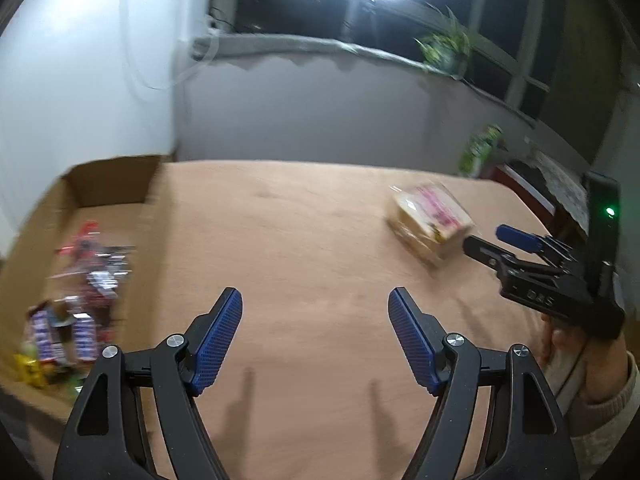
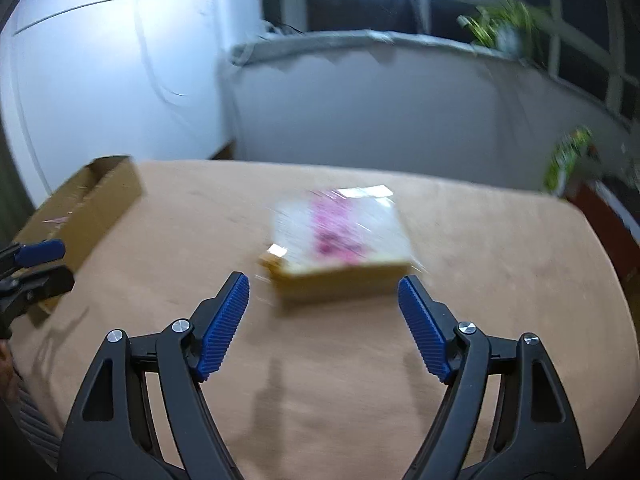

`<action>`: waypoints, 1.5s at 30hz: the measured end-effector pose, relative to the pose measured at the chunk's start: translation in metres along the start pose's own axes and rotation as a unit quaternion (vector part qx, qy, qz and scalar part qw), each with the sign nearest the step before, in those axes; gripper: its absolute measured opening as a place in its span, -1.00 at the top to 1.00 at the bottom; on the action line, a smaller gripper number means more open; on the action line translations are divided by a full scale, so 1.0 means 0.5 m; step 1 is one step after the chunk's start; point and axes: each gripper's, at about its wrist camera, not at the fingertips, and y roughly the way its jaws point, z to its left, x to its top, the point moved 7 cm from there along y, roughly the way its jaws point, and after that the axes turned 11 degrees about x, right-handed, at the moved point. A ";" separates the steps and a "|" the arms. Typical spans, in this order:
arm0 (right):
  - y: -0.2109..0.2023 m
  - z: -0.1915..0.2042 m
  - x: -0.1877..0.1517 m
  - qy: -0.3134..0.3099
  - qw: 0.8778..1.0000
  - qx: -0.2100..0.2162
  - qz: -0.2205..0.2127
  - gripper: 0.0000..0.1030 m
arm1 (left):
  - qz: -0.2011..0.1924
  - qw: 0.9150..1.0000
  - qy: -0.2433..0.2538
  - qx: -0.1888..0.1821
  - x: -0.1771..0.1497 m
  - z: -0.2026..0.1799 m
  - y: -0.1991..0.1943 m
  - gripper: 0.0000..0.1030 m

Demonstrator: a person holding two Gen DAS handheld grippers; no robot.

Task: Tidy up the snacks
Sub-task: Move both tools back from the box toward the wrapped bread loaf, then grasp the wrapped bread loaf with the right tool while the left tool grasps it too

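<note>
**Mia:** What is going on now?

**Ben:** One snack pack (image 2: 340, 236) is out on the brown table (image 2: 500, 280). It is wrapped in clear plastic with pink on top. The right gripper (image 2: 324, 320) is just in front of it. Its blue pads (image 2: 224, 324) are spread wide and nothing is between them.

**Mia:** And the other one?

**Ben:** The left gripper (image 1: 316, 340) is over bare table, nearer the cardboard box (image 1: 104, 184) on the left. It is spread wide too, and holds nothing.

**Mia:** What is in the box?

**Ben:** A pile of small snacks (image 1: 80, 304). It is too blurry to say what kind.

**Mia:** So which step is this?

**Ben:** I think the right one is going for that last pack. I see no other snack out on the table.

**Mia:** What comes next?

**Ben:** It should go a bit farther, so a pad sits on each side of the pack. The pack looks almost as wide as the gap, so it must line up well. Then squeeze softly, lift, and carry it left to the box.
</note>
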 end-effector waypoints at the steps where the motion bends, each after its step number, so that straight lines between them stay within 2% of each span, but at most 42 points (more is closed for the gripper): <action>1: 0.002 -0.012 -0.003 0.009 1.000 0.003 0.005 -0.55 | 0.005 1.000 0.006 -0.011 0.001 -0.023 0.013 -0.47; 5: 0.005 -0.053 0.000 0.016 1.000 0.002 0.022 -0.63 | 0.019 0.999 0.016 -0.038 0.010 -0.081 0.051 -0.47; 7: 0.004 -0.071 0.012 0.016 1.000 -0.004 0.015 -0.65 | 0.023 0.998 0.021 -0.055 0.023 -0.109 0.074 -0.47; 13: 0.040 -0.119 0.061 0.045 0.998 0.033 0.021 -0.69 | 0.034 0.996 0.027 -0.079 0.052 -0.180 0.124 -0.47; 16: 0.071 -0.122 0.069 0.039 0.997 0.052 0.035 -0.68 | 0.023 0.994 0.056 -0.094 0.058 -0.224 0.138 -0.47; 18: 0.093 -0.121 0.061 0.035 0.996 0.055 0.052 -0.68 | 0.027 0.994 0.068 -0.083 0.062 -0.240 0.159 -0.47; 20: 0.105 -0.118 0.059 0.045 0.995 0.078 0.050 -0.68 | 0.041 0.994 0.070 -0.077 0.059 -0.255 0.187 -0.47; 21: 0.107 -0.114 0.057 0.045 0.994 0.088 0.048 -0.63 | 0.047 0.993 0.071 -0.077 0.056 -0.259 0.194 -0.47; 22: 0.106 -0.107 0.057 0.042 0.993 0.099 0.044 -0.43 | 0.058 0.993 0.078 -0.072 0.049 -0.266 0.207 -0.47; 23: 0.105 -0.098 0.058 0.038 0.992 0.110 0.042 -0.31 | 0.068 0.991 0.092 -0.066 0.040 -0.275 0.216 -0.46; 24: 0.105 -0.095 0.058 0.034 0.993 0.108 0.042 -0.27 | 0.062 0.991 0.101 -0.058 0.039 -0.279 0.213 -0.44; 29: 0.107 -0.093 0.056 0.034 0.993 0.106 0.036 -0.25 | 0.051 0.988 0.144 -0.020 0.034 -0.306 0.213 -0.33; 36: 0.104 -0.091 0.056 0.031 0.993 0.105 0.031 -0.25 | 0.042 0.989 0.140 -0.018 0.038 -0.301 0.212 -0.21; 45: 0.067 -0.075 0.058 0.021 0.996 0.088 0.008 -0.25 | 0.019 0.991 0.128 -0.025 0.046 -0.288 0.194 -0.20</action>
